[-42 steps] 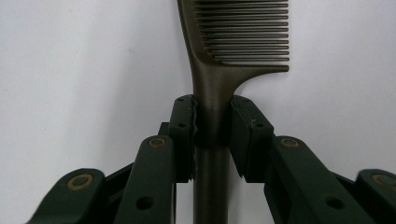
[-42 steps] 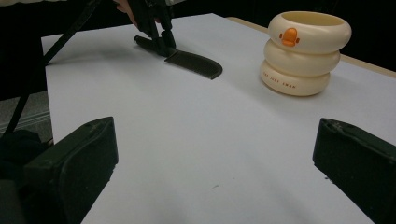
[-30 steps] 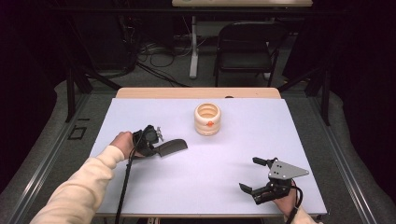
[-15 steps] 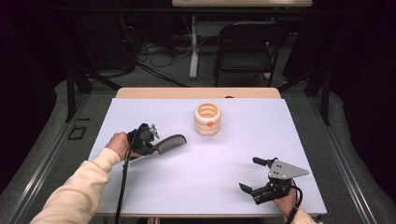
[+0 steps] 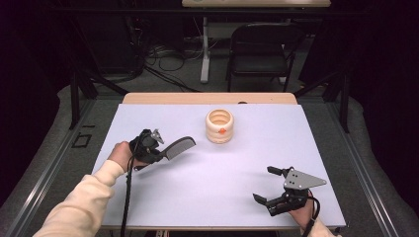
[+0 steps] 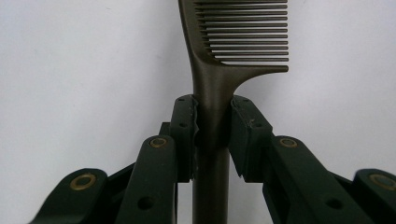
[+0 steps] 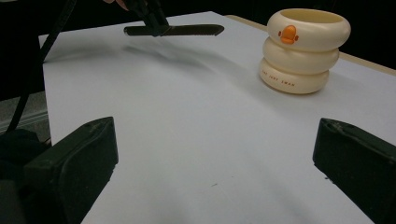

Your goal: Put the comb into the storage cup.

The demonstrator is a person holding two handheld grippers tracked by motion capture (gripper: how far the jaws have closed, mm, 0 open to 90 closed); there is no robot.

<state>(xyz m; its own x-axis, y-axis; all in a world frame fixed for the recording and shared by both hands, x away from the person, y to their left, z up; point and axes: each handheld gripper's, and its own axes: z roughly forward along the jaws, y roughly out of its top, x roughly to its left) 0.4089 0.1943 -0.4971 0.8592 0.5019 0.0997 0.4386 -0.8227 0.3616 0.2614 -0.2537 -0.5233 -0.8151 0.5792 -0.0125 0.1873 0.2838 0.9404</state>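
A dark brown comb [image 5: 179, 146] hangs a little above the white table [image 5: 207, 197], left of centre. My left gripper [image 5: 159, 149] is shut on its handle, teeth end pointing right toward the cup. In the left gripper view the jaws clamp the comb [image 6: 219, 70] just below the teeth. A cream ringed cup [image 5: 220, 126] with an orange duck mark stands upright at the middle back. My right gripper [image 5: 269, 185] rests open near the front right edge with nothing between its jaws. The right gripper view has the cup [image 7: 303, 51] at the right and the comb [image 7: 187, 30] in the air at the far left.
A black folding chair [image 5: 262, 44] stands behind the table, with cables [image 5: 163, 54] on the floor beside it. Black frame legs [image 5: 79, 94] flank the table. A cable [image 5: 127, 197] trails from the left gripper along the person's sleeve.
The left gripper has lifted the comb slightly off the table and tipped its teeth end upward. The right gripper has stayed in place.
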